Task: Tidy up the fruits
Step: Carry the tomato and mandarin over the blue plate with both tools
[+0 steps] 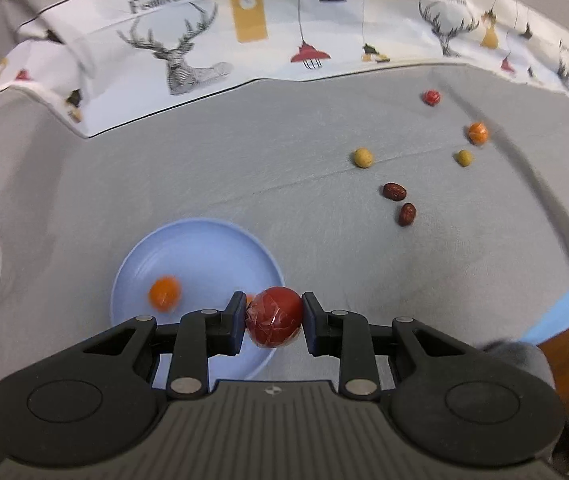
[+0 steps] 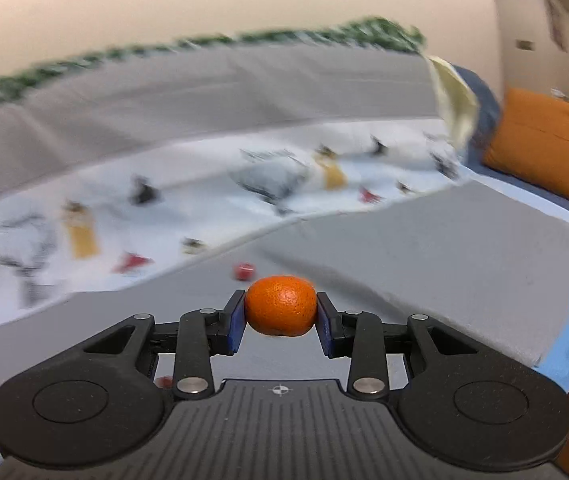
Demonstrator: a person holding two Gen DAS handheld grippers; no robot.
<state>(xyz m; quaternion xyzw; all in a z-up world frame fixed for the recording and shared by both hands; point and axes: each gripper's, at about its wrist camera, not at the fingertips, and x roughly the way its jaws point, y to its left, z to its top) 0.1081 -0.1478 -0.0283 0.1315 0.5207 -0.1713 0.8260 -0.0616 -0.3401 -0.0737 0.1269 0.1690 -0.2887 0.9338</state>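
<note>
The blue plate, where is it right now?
In the left wrist view the blue plate sits low and left of centre on the grey cloth, just beyond the left gripper.

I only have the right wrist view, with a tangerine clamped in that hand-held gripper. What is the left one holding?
Observer: The left hand-held gripper is shut on a red fruit in clear wrap.
Operator: Is a dish anywhere?
Observer: Yes, a light blue plate lies right below that fruit.
Operator: Anything on it?
Observer: One small orange fruit, blurred.
Operator: What remains loose?
Observer: Among others, two dark red dates lie on the grey cloth.
</note>
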